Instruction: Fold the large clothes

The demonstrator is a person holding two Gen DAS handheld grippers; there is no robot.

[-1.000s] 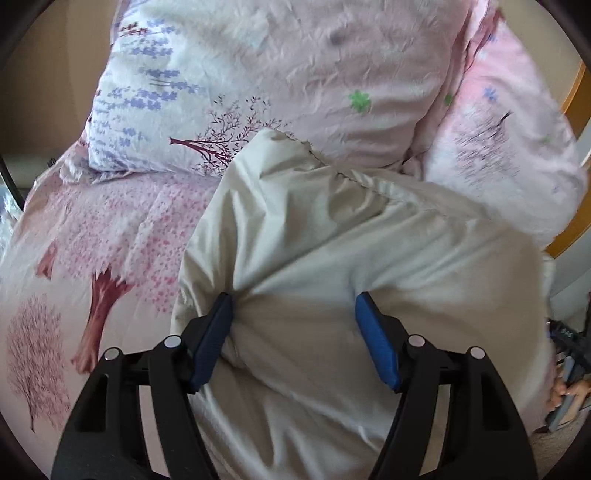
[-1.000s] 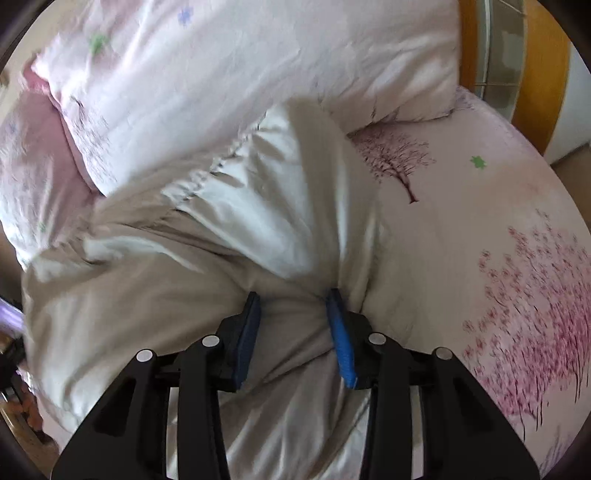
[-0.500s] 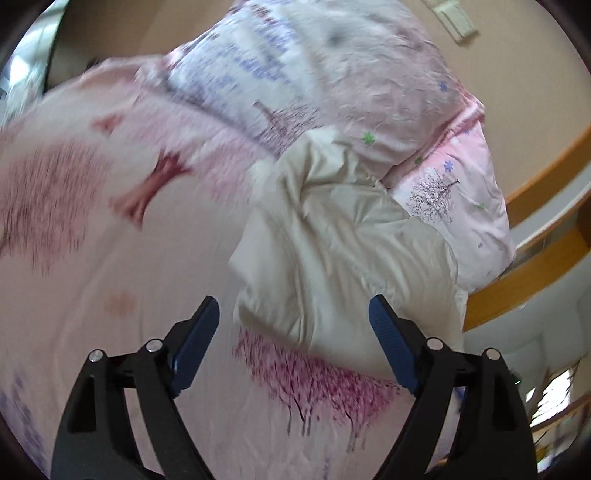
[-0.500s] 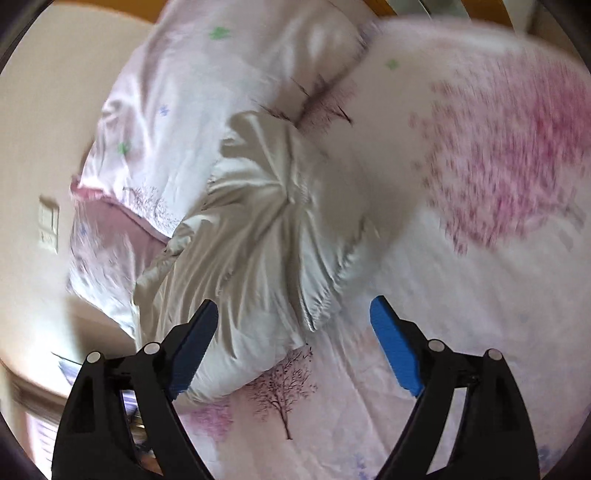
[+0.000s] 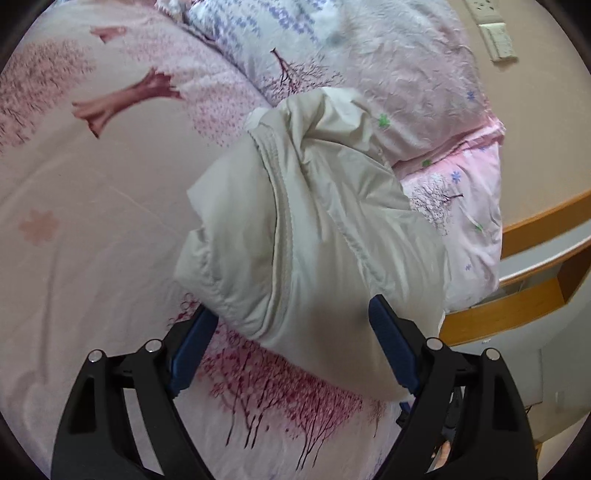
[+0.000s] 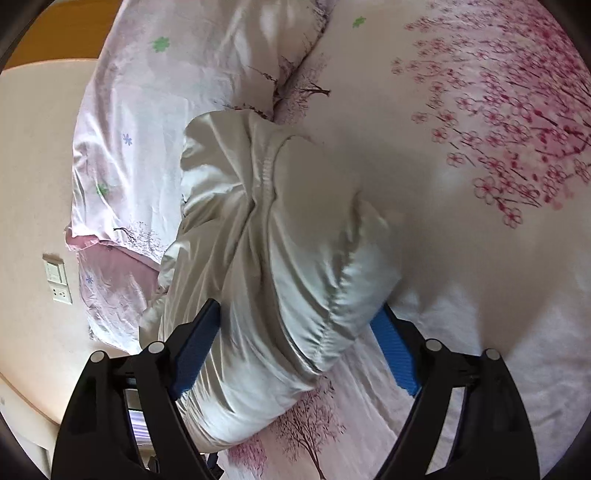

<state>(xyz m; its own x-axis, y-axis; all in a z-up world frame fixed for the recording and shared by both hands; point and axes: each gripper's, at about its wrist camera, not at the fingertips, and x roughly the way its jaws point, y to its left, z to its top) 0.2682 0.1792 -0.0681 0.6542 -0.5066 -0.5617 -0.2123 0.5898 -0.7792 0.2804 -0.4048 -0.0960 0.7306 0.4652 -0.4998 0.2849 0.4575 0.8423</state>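
Left wrist view first: the left gripper (image 5: 295,332) is spread wide, its blue pads (image 5: 391,347) standing on either side of the near end of a pale beige padded jacket (image 5: 314,229). The jacket is bundled up on the bed sheet (image 5: 92,221), a pink sheet printed with blossom trees. No pinch here: the fabric lies between the jaws, and the left pad shows a clear gap to it. The jacket's far end leans against a pillow (image 5: 388,66) at the head of the bed, with a second pink pillow (image 5: 469,206) just beside it on the right. A zip or seam line runs down the middle of the bundle. A wall socket (image 5: 495,26) sits up in the corner.

Over to the right wrist view: the right gripper (image 6: 295,339) has its jaws wide but closing, with the jacket (image 6: 266,236) bulging between them. The pads (image 6: 192,350) sit close against the folds on both sides, though whether they actually press the cloth, I cannot tell. The sheet (image 6: 461,277) spreads off to the right, the pillow (image 6: 166,92) lies beyond the jacket on the left, and a light switch (image 6: 55,273) shows on the wall.
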